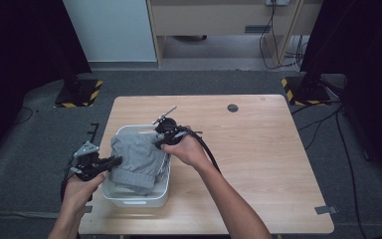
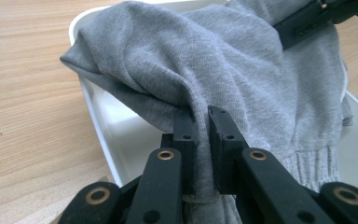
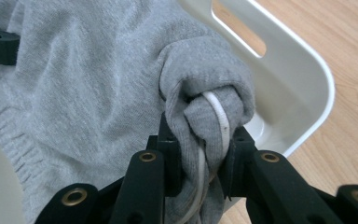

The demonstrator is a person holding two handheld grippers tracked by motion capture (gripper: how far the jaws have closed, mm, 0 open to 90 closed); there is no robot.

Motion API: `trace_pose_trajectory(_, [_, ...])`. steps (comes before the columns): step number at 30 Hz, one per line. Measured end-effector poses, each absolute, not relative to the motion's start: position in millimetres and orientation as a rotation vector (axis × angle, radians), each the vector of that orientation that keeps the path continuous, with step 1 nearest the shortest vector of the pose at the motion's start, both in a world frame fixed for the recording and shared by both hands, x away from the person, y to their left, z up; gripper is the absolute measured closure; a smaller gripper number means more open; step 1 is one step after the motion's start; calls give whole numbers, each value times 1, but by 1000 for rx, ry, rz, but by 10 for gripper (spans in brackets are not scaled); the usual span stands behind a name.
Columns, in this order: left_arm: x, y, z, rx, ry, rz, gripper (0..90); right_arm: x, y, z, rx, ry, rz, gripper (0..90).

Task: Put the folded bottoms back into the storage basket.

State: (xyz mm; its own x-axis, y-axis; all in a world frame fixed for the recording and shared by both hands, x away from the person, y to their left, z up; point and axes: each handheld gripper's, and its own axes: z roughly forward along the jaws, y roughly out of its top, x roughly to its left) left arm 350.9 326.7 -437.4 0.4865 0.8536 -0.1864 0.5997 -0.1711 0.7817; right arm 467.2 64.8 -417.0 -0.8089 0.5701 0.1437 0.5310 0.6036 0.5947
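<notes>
Grey garment draped over white bin, pinched in both left gripper and right gripper jaws; lowering inside still pending.

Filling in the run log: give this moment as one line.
left gripper: shut on grey garment | right gripper: shut on grey garment, white cord pinched too | garment over white bin | bin on wooden table
</notes>
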Motion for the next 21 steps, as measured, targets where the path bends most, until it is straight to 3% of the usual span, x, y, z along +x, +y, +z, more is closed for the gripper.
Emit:
trace_pose_trajectory(6, [353, 326, -441, 1887, 1215, 376, 806, 466, 63, -421, 961, 2757, 990, 688])
trace_pose_trajectory(9, [351, 327, -437, 1844, 1222, 429, 647, 467, 60, -422, 942, 2740, 964, 402])
trace_pose_trajectory(10, [351, 328, -434, 1840, 1215, 445, 608, 467, 59, -423, 928, 2740, 949, 347])
trace_pose_trajectory(18, [353, 322, -427, 1877, 1183, 538, 481, 467, 39, -415, 913, 2630, 1051, 197])
trace_pose_trajectory(21, [358, 321, -427, 1885, 1185, 533, 427, 469, 35, -413, 929, 2618, 1075, 179])
